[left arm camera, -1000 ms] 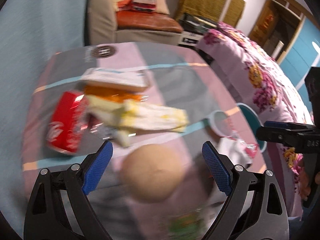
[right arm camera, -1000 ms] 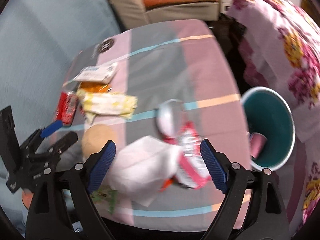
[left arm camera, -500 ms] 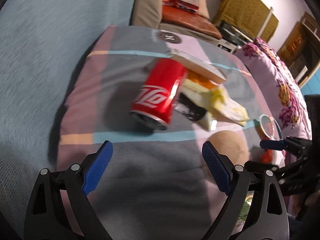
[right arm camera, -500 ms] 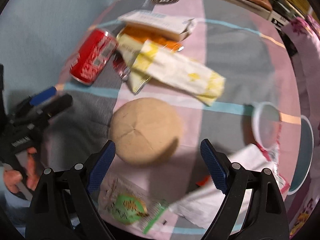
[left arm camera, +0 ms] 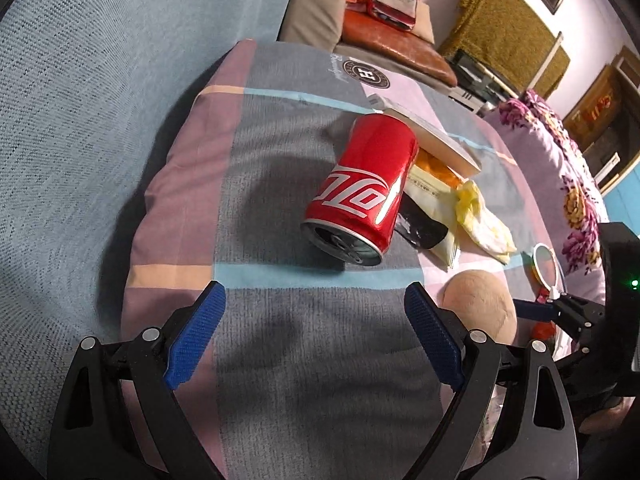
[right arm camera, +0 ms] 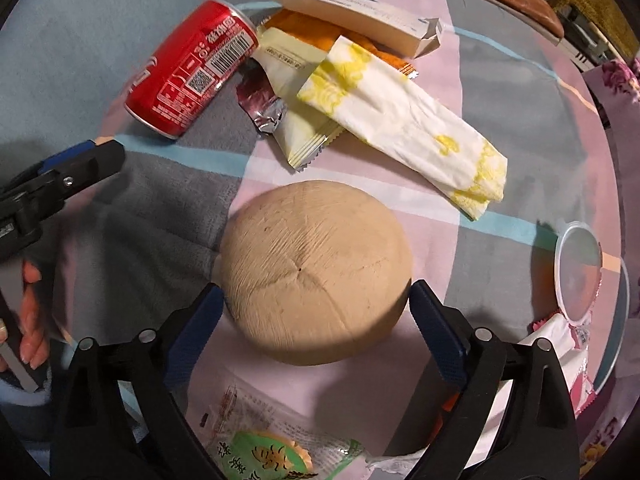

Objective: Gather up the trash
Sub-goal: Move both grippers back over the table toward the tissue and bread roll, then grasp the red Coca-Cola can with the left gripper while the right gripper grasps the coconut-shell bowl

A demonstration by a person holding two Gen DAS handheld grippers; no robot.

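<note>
- My right gripper [right arm camera: 316, 312] points steeply down over the round tan husk [right arm camera: 316, 268]; jaws are opening, husk sits between the blue pads [right arm camera: 200, 320], which I cannot see pressing on it.
- My left gripper [left arm camera: 316, 332] stands wide, nothing between its pads, only striped cloth [left arm camera: 280, 360] beneath.
- Red soda can [left arm camera: 360, 188] lies on its side at 12 o'clock from the left gripper, open end toward the camera, clear of the pads.
- Right view: can [right arm camera: 192, 68] at 11 o'clock from the husk, crumpled foil wrapper [right arm camera: 260, 108] just beside it.
- Yellow-and-white tissue pack [right arm camera: 404, 120] at 1 o'clock from the husk, overlapping a pale sachet [right arm camera: 296, 120] and an orange wrapper [right arm camera: 308, 28]; flat cream box [right arm camera: 348, 8] lies across the orange wrapper at 12 o'clock.
- Clear round lid [right arm camera: 578, 272] at 3 o'clock, near the table edge, with a red-and-white wrapper [right arm camera: 560, 340] below it.
- Green-printed snack packet [right arm camera: 268, 448] at 6 o'clock, partly hidden under the right gripper's frame.
- Left gripper's arm [right arm camera: 60, 176] intrudes at 9 o'clock in the right view; a hand [right arm camera: 32, 320] holds it.
</note>
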